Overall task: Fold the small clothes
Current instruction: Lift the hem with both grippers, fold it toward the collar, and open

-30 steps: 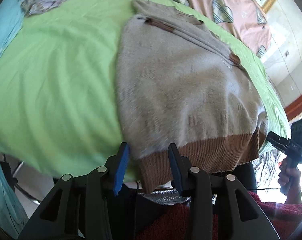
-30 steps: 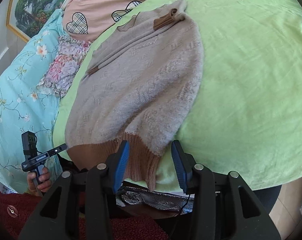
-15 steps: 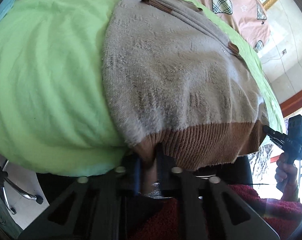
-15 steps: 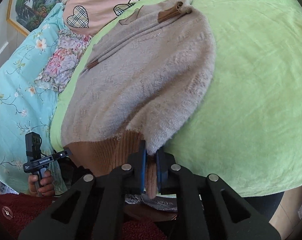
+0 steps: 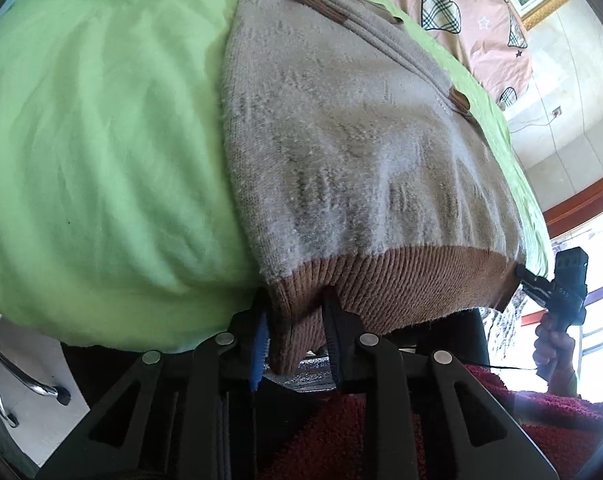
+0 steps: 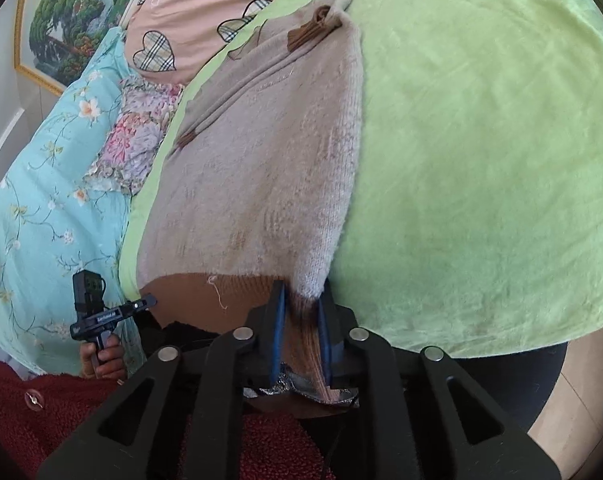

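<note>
A small beige knit sweater (image 5: 349, 140) with a brown ribbed hem (image 5: 401, 280) lies on a green blanket (image 5: 101, 140), sleeves folded across its top. My left gripper (image 5: 295, 320) is shut on the hem's left corner at the bed's near edge. My right gripper (image 6: 301, 320) is shut on the hem's other corner (image 6: 305, 332); the sweater (image 6: 261, 168) stretches away from it. Each gripper shows in the other view: the right one in the left wrist view (image 5: 521, 274), the left one in the right wrist view (image 6: 149, 302).
The green blanket (image 6: 481, 160) covers the bed. A pink heart-print pillow (image 6: 189, 12) and floral teal bedding (image 6: 41, 208) lie at the far side. A chair base (image 5: 25, 384) stands on the floor at left. My red sleeve (image 5: 501, 420) is below.
Both grippers were open around the hem a second ago, then closed on its corners. Since then they have lifted the hem slightly off the blanket edge.
</note>
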Motion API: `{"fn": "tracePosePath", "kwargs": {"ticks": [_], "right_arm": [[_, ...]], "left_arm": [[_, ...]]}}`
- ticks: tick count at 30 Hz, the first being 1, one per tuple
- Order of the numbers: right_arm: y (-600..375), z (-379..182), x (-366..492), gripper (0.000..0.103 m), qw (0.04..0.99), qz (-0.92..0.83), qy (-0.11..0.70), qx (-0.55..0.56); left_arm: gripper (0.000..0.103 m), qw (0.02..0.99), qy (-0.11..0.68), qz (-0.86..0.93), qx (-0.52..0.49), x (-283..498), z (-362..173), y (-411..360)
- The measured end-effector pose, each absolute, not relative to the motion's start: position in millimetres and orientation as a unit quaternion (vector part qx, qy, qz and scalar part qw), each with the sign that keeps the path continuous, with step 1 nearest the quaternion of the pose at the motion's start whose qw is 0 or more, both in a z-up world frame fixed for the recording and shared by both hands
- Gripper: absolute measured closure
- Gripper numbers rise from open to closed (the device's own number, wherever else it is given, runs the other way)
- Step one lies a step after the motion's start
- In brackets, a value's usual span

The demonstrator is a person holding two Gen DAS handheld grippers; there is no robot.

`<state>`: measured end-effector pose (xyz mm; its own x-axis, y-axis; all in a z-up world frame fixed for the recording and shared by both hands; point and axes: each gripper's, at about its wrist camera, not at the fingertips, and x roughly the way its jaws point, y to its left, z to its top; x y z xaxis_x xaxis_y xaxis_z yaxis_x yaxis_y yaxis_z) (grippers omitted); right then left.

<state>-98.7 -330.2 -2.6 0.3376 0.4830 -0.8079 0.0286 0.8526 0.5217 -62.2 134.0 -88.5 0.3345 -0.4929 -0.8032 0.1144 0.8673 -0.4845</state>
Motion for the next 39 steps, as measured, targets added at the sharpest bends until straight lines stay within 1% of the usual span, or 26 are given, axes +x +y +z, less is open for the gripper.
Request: {"fn": "tracePosePath", "kwargs": {"ticks": [2,3,4,5,6,13,18,22,26,31,39], "right_arm": [[-327,-7,-98,0.085,0.784,0.146,0.556,0.235],[-325,-9,-99,0.086,0.784,0.147,0.554,0.237],[-321,-10,-99,0.086,0.786,0.150,0.551,0.235],[-318,-10,-99,0.087,0.787,0.155,0.550,0.232],[-317,-9,-100,0.094,0.787,0.158,0.548,0.233],[-336,9,-115,0.095,0.789,0.173,0.526,0.266],[-332,36,-103,0.095,0.798,0.211,0.480,0.296],[-329,64,-82,0.095,0.815,0.225,0.447,0.292],[-329,85,-56,0.095,0.833,0.227,0.414,0.288],[-336,100,-3,0.095,0.856,0.208,0.368,0.297],[-332,101,111,0.095,0.878,0.162,0.365,0.264]], "left_arm": [[0.080,0.800,0.542,-0.192,-0.172,-61,-89,132],[0.084,0.805,0.537,-0.194,-0.161,-63,-87,128],[0.095,0.808,0.532,-0.200,-0.155,-65,-85,126],[0.096,0.811,0.528,-0.202,-0.149,-68,-82,123],[0.096,0.817,0.520,-0.205,-0.141,-74,-77,122],[0.098,0.828,0.480,-0.232,-0.172,-88,-45,137],[0.098,0.855,0.413,-0.260,-0.177,-82,4,137],[0.098,0.869,0.377,-0.263,-0.182,-64,33,139],[0.098,0.879,0.343,-0.265,-0.198,-34,55,140],[0.098,0.898,0.299,-0.254,-0.199,27,81,132],[0.098,0.914,0.285,-0.232,-0.172,146,100,109]]}}
